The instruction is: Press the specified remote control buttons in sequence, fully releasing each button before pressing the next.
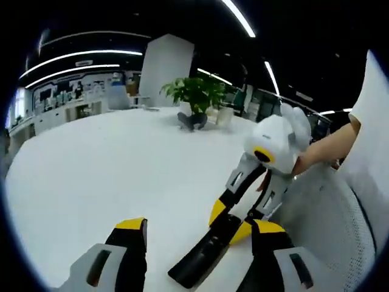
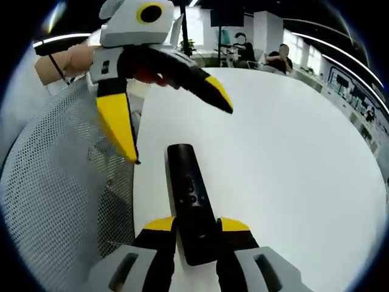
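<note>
A black remote control (image 2: 187,198) lies lengthwise on the white table, and my right gripper (image 2: 197,226) is shut on its near end, with yellow fingertips (image 2: 161,224) on both sides. In the left gripper view the same remote (image 1: 203,255) points toward the bottom, with the right gripper (image 1: 231,222) clamped on its far end. My left gripper (image 1: 199,226) stands wide open with nothing between its jaws. From the right gripper view, the left gripper (image 2: 180,134) hovers open above the remote's far end, not touching it.
The white round table (image 1: 109,164) spreads wide beyond the remote. A grey mesh chair back (image 2: 55,182) stands at the table edge on the person's side. A potted plant (image 1: 196,97) sits at the far edge. A person's forearm (image 1: 325,149) holds the right gripper.
</note>
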Demonstrator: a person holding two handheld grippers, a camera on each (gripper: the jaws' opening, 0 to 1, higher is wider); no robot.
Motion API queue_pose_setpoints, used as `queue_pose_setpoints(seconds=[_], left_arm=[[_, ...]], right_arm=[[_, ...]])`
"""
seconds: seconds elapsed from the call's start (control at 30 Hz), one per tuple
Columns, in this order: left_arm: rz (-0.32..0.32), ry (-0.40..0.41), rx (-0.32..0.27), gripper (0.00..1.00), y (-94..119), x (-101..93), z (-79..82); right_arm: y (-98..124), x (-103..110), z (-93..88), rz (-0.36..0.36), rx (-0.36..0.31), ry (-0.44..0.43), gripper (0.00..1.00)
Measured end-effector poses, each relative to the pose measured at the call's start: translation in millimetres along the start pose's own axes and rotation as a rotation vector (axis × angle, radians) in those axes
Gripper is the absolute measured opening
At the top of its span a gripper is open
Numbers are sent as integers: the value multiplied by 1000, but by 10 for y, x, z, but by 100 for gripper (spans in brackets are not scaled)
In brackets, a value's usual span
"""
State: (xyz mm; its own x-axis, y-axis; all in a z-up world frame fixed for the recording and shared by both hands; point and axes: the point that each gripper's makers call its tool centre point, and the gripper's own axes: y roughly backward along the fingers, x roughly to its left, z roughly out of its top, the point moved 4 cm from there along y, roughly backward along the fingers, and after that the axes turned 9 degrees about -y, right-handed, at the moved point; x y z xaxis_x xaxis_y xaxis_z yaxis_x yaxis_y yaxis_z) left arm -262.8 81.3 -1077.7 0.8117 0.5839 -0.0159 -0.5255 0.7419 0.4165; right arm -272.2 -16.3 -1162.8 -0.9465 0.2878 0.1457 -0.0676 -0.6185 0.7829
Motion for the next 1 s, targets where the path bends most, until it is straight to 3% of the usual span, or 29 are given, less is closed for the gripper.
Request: queue_pose_setpoints(seconds=[0.1, 0.2, 0.33, 0.47, 0.53, 0.73, 0.8, 1.0], left_arm=[[40, -6, -81, 81, 98, -13, 179], [73, -15, -126, 85, 159, -14, 290], [138, 32, -252, 92, 261, -1, 514], [217, 40, -324, 99, 349, 47, 606], [230, 40, -337, 99, 375, 37, 625], [303, 98, -468, 99, 526, 101, 752], [326, 120, -487, 99, 563, 135, 749], [341, 138, -470, 99, 588, 193, 661]], right_arm=[[4, -6, -2, 0, -1, -6, 23], [17, -7, -7, -1, 3, -18, 24], [59, -13, -48, -15, 13, -28, 24], [106, -52, -114, -42, 30, -66, 26], [116, -68, -136, -47, 33, -79, 27], [119, -78, -128, -47, 36, -93, 27], [113, -88, -121, -48, 38, -87, 26], [115, -135, -103, -31, 47, -88, 26]])
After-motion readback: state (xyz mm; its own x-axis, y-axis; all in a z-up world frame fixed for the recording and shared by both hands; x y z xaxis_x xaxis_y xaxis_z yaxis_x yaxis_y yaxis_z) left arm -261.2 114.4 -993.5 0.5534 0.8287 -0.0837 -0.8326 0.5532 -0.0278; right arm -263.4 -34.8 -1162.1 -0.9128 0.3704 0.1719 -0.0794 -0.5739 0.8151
